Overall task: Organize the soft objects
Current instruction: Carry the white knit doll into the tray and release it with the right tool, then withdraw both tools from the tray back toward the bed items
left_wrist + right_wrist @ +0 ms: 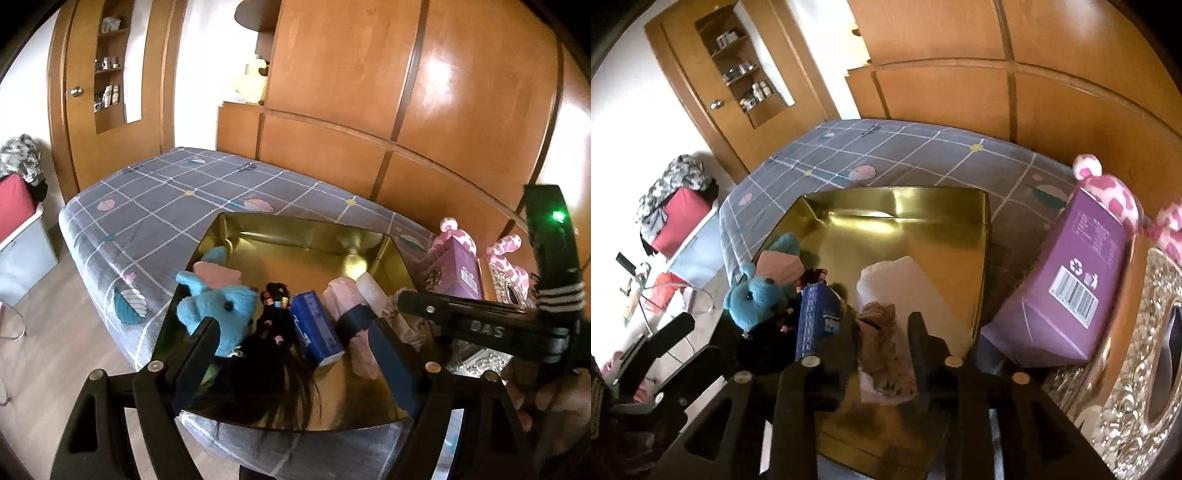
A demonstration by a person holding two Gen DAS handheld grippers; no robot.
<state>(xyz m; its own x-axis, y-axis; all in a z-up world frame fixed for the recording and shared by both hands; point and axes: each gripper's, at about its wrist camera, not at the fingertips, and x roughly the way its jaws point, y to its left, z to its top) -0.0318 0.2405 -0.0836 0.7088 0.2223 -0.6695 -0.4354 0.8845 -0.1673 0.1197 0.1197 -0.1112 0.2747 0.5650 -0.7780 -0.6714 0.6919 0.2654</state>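
Observation:
A gold tray (306, 229) lies on the bed. Along its near side sit a blue plush toy (221, 306), a black hairpiece with beads (273, 354), a blue tissue pack (317, 332) and a pale pink rolled cloth (351, 295). My left gripper (291, 326) hovers open over the plush, hairpiece and pack, holding nothing. My right gripper (881, 317) reaches into the tray from the right, open, with a crumpled beige-pink cloth (886, 347) lying loose between its fingers. The pale roll (897, 280) rests just beyond it. The right gripper (376, 308) also shows beside the pink roll.
The bed's grey checked sheet (155, 206) stretches behind the tray. A purple box (1071, 288), a pink spotted plush (1108, 192) and a silver ornate box (1145, 332) stand right of the tray. Wooden wardrobes (369, 92) close off the back; bins (18, 229) stand at left.

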